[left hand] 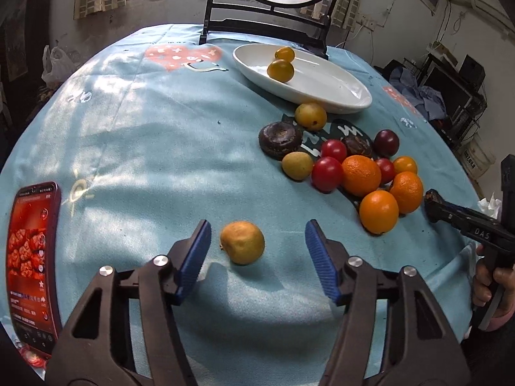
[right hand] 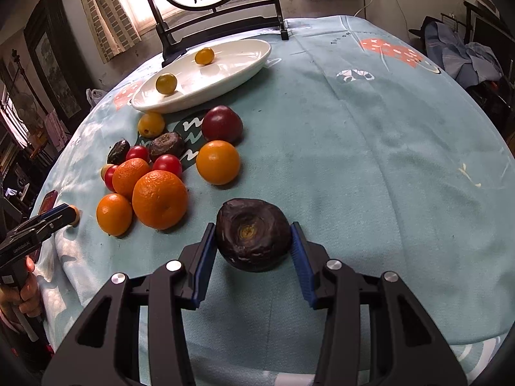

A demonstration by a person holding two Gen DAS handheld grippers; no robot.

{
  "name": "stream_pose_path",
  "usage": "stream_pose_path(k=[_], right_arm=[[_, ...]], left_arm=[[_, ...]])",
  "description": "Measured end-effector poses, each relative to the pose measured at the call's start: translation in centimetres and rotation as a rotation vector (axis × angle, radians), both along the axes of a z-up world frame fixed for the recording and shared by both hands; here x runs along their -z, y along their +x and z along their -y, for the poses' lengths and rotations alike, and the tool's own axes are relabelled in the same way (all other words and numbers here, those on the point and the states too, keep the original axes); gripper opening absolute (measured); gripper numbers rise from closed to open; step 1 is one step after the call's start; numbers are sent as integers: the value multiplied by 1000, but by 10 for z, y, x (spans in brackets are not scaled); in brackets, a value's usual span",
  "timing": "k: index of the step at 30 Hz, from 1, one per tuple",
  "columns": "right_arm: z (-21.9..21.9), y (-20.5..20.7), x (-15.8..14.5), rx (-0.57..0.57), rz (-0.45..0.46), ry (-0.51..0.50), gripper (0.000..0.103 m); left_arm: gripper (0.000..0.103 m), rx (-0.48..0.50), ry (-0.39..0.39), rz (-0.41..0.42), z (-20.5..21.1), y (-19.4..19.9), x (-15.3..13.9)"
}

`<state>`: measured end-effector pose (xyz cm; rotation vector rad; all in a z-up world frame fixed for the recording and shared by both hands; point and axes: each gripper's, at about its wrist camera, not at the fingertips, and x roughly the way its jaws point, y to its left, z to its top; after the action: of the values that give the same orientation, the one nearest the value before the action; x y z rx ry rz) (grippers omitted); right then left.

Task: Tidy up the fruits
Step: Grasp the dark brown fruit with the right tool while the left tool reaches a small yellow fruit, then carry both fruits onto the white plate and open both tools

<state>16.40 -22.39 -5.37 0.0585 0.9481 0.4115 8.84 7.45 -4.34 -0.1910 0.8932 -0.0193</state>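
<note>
My left gripper (left hand: pixel 258 241) is open, with a small yellow-orange fruit (left hand: pixel 242 242) lying on the cloth between its blue pads, nearer the left pad. My right gripper (right hand: pixel 252 241) is shut on a dark wrinkled purple fruit (right hand: pixel 252 238), held just over the cloth. A white oval plate (left hand: pixel 322 93) at the back holds two small yellow tomatoes (left hand: pixel 280 70). In front of it lies a pile of oranges (left hand: pixel 361 175), red tomatoes (left hand: pixel 326 173), a plum (left hand: pixel 386 142) and dark wrinkled fruits (left hand: pixel 280 140). The pile also shows in the right wrist view (right hand: pixel 160 203).
A round table wears a light blue cloth (left hand: pixel 145 128). A phone (left hand: pixel 32 257) with a lit red screen lies at the left edge. A dark wooden stand (left hand: pixel 267 16) with a round painted panel stands behind the plate. Furniture and clutter surround the table.
</note>
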Motion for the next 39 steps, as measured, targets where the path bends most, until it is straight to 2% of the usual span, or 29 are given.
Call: stream_pose_path(k=[2, 13, 23, 28, 33, 36, 39], right_arm=[[1, 0, 0, 1, -3, 9, 46], [5, 1, 0, -1, -8, 33, 46], [5, 0, 0, -1, -9, 37, 46], [6, -2, -6, -1, 21, 50, 46], [-8, 14, -39, -28, 136, 97, 46], [-26, 44, -58, -51, 192, 132, 46], [-49, 87, -65, -69, 186, 147, 46]], left_arm=[[47, 11, 12, -36, 2, 4, 5], [30, -14, 64, -43, 1, 3, 5], [28, -5, 67, -31, 5, 0, 3], [28, 0, 34, -3, 5, 5, -8], [28, 27, -15, 87, 15, 47, -43], [28, 40, -25, 136, 29, 90, -60], [28, 34, -1, 148, 39, 134, -63]])
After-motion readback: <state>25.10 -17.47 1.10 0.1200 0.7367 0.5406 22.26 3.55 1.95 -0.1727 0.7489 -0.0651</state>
